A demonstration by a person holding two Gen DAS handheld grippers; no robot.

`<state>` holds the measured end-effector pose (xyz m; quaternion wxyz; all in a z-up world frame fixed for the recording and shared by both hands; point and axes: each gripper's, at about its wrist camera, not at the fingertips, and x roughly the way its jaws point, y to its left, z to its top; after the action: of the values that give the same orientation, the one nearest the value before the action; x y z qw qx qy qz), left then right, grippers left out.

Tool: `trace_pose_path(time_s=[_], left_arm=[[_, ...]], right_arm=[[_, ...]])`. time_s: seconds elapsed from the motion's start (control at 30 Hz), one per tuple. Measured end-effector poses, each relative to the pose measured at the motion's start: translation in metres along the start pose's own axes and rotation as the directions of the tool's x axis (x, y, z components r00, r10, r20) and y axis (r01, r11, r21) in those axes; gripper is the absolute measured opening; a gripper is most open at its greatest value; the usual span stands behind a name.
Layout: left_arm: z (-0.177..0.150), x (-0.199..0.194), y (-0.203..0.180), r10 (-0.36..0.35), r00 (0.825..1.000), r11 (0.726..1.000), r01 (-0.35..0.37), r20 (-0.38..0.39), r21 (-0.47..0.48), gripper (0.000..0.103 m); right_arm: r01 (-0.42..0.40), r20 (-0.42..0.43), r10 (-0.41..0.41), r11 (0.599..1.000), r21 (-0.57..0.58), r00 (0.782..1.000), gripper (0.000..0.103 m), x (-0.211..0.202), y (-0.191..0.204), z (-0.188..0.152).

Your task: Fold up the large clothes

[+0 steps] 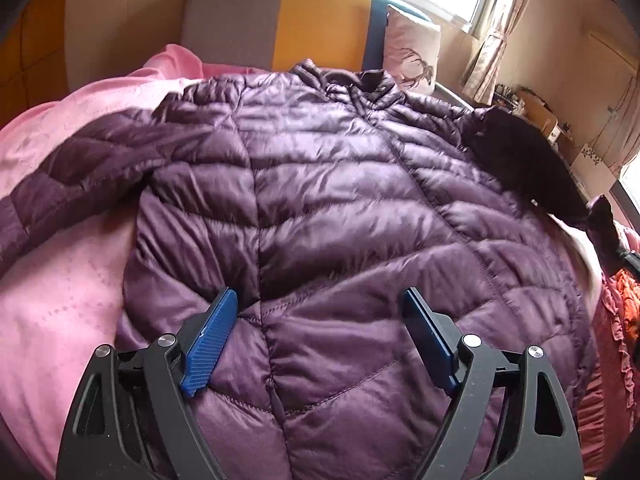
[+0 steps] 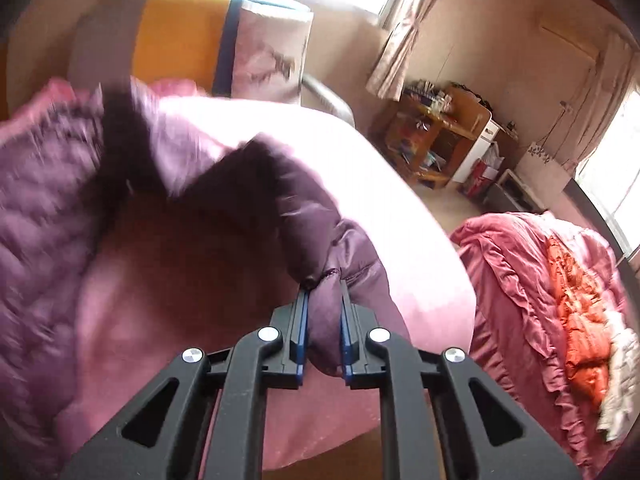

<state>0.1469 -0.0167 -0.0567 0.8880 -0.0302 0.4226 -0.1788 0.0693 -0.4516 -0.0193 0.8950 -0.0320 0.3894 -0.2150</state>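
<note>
The right claw (image 2: pixel 324 288) is clamped on the cuff of a sleeve (image 2: pixel 320 224) of a purple quilted down jacket (image 1: pixel 320 200), its blue pads (image 2: pixel 303 320) pressing the padded fabric from both sides and holding the sleeve lifted off a pink bedsheet (image 2: pixel 400 208). The left claw (image 1: pixel 318 296) hangs with its jaws wide apart and nothing between them, low over the jacket's hem; whether its blue fingertips (image 1: pixel 226 304) touch the fabric cannot be told.

The left wrist view shows the jacket spread flat across the bed, collar (image 1: pixel 360 80) toward a grey, orange and blue headboard (image 1: pixel 280 20), one sleeve lying out over the sheet at left, the other raised at the right edge, where only a corner of the right claw shows. A white pillow (image 1: pixel 412 48) printed with a deer leans against the headboard.

The right wrist view, partly blurred, alone takes in a ruffled pink comforter (image 2: pixel 516 280) with an orange jacket (image 2: pixel 580 312) on it, a wooden desk (image 2: pixel 444 136) and curtains (image 2: pixel 400 40).
</note>
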Motion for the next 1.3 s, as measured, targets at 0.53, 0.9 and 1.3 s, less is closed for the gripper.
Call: trace_pose_path(time_s=[0.53, 0.9, 1.3], left_arm=[[0.063, 0.036, 0.015, 0.047, 0.999, 0.999, -0.047, 0.002, -0.015, 0.083], [0.052, 0.061, 0.020, 0.089, 0.995, 0.996, -0.090, -0.045, -0.010, 0.089], [0.050, 0.066, 0.013, 0.118, 0.992, 0.993, -0.117, -0.039, 0.017, 0.094]], right_arm=[[0.073, -0.166, 0.007, 0.881, 0.468, 0.986, 0.009, 0.104, -0.179, 0.126], [0.209, -0.160, -0.154, 0.878, 0.431, 0.975, 0.056, 0.160, -0.148, 0.144], [-0.299, -0.161, 0.302, 0.953, 0.039, 0.940, 0.074, 0.195, 0.117, 0.158]])
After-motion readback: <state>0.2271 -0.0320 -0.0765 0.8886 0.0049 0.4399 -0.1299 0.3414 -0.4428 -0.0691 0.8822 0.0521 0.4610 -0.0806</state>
